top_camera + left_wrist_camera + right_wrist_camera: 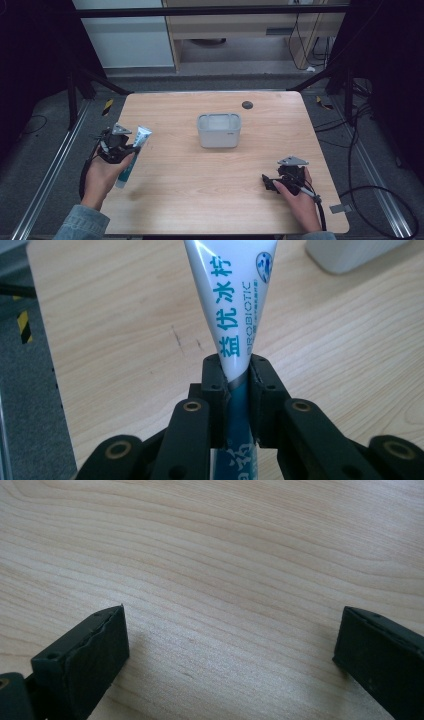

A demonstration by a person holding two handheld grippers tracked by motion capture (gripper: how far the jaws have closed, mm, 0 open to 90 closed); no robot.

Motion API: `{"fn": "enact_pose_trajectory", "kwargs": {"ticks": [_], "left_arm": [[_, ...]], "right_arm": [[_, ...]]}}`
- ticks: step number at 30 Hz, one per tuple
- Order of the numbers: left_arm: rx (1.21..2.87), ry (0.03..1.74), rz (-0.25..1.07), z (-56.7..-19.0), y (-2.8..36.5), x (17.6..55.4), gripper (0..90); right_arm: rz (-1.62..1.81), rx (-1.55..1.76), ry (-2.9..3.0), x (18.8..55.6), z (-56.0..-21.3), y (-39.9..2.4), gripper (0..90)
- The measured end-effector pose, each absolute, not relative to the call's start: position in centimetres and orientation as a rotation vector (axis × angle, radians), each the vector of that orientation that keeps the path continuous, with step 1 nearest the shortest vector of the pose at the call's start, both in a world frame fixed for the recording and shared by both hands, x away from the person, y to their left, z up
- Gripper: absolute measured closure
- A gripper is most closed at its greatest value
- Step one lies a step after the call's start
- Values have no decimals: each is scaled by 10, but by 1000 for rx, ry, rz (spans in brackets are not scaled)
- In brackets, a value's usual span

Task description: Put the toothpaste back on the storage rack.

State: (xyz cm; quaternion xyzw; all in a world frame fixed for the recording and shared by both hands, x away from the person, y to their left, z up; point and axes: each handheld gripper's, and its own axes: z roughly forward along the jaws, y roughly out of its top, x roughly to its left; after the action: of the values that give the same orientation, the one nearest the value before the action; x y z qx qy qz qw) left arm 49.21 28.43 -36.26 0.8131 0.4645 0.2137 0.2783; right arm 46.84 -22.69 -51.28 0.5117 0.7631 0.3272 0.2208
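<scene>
A white and teal toothpaste tube [134, 155] is held at the table's left side, its flat crimped end pointing up and away. My left gripper [131, 148] is shut on the tube's middle. In the left gripper view the tube [235, 310] is clamped between both black jaws of the left gripper [236, 385], blue print on its white upper part. Near the front right of the table my right gripper [265, 181] rests low over the wood, open. The right gripper view has the right gripper [232, 650] with its jaws wide apart and bare tabletop between them.
A pale grey rectangular bin [219, 130] stands in the middle of the wooden table [200, 200]; its corner [350, 255] appears in the left gripper view. A small dark disc [247, 104] lies near the far edge. Cables trail on the floor at right.
</scene>
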Motion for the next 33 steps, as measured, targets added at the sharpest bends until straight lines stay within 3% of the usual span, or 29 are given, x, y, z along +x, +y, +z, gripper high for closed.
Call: {"fn": "enact_pose_trajectory", "kwargs": {"ticks": [9, 33], "left_arm": [[2113, 1191, 632, -335, 280, 483, 793], [2095, 1063, 569, -325, 224, 489, 793]], "right_arm": [[901, 1421, 2107, 472, -513, -224, 4], [901, 1415, 2112, 472, -513, -224, 5]]}}
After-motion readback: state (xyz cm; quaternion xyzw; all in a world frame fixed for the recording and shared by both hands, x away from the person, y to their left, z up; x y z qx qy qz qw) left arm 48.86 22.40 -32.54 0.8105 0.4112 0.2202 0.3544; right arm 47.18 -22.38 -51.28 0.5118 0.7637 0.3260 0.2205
